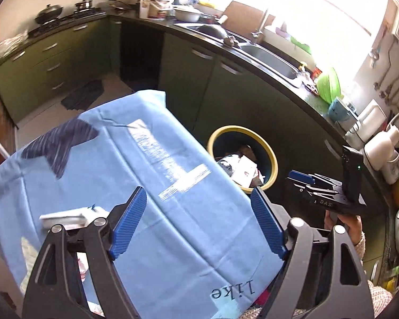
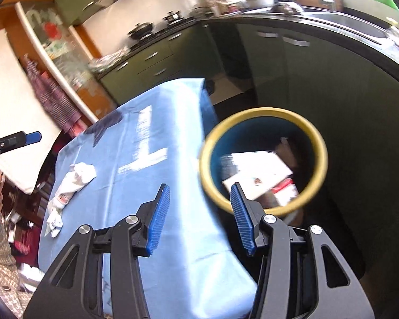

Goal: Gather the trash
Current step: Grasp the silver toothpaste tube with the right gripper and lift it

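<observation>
left claw (image 1: 196,222) wide, empty, above blue-clothed bench (image 1: 135,175); crumpled white tissue wad (image 1: 66,216) lies just left of its left finger, near bench's near-left edge; long axis runs roughly toward/away from cam in rt view (image 2: 71,186), so left claw nearer; rt claw (image 2: 199,215) wide, empty, over bench's rt edge, pointing at yellow-rimmed bin (image 2: 263,111) on floor beside bench, already w/ paper trash; tissue partly cut off by claw linkage in left view; rt view motion-blurred; bin bottom hidden
</observation>
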Action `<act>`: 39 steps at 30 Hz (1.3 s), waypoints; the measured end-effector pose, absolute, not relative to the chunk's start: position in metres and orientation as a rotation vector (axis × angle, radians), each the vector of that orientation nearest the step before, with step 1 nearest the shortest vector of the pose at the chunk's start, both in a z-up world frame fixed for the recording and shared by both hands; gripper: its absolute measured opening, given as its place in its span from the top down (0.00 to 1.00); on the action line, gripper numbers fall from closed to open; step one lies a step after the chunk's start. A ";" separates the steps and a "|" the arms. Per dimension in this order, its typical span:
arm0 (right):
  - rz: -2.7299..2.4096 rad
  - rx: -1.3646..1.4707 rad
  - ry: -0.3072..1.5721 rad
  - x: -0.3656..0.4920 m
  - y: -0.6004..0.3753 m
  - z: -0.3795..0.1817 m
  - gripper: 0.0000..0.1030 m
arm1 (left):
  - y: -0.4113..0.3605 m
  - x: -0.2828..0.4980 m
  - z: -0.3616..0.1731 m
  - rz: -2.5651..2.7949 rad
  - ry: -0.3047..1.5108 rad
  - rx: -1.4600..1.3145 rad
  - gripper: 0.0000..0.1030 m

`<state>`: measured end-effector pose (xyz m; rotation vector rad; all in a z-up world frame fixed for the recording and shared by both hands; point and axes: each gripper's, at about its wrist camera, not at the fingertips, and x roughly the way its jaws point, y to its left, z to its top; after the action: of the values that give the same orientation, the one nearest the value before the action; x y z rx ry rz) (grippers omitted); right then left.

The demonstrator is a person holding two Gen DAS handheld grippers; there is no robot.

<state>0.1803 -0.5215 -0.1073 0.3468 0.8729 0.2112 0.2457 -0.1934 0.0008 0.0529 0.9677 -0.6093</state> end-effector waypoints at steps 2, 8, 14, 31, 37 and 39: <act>0.262 0.307 0.889 0.191 -0.490 -0.103 0.54 | -0.160 0.237 -0.002 -0.579 0.958 0.020 0.25; 0.459 0.159 0.953 0.233 -0.374 -0.090 0.52 | -0.073 0.204 -0.004 -0.496 0.876 -0.079 0.23; 0.717 0.023 0.999 0.289 -0.250 -0.088 0.52 | -0.012 0.166 -0.020 -0.402 0.803 -0.146 0.20; 0.925 -0.495 1.147 0.381 -0.061 -0.150 0.66 | 0.074 0.114 -0.060 -0.239 0.777 -0.337 0.20; 0.903 -0.529 1.189 0.391 -0.046 -0.167 0.66 | 0.081 0.112 -0.067 -0.232 0.793 -0.364 0.20; 0.898 -0.532 1.191 0.391 -0.045 -0.169 0.68 | 0.082 0.111 -0.067 -0.232 0.790 -0.364 0.20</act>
<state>0.3905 -0.0451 -0.1693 -0.5315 1.1907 0.8984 0.1105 0.0815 -0.0668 -0.3641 0.7898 -0.2324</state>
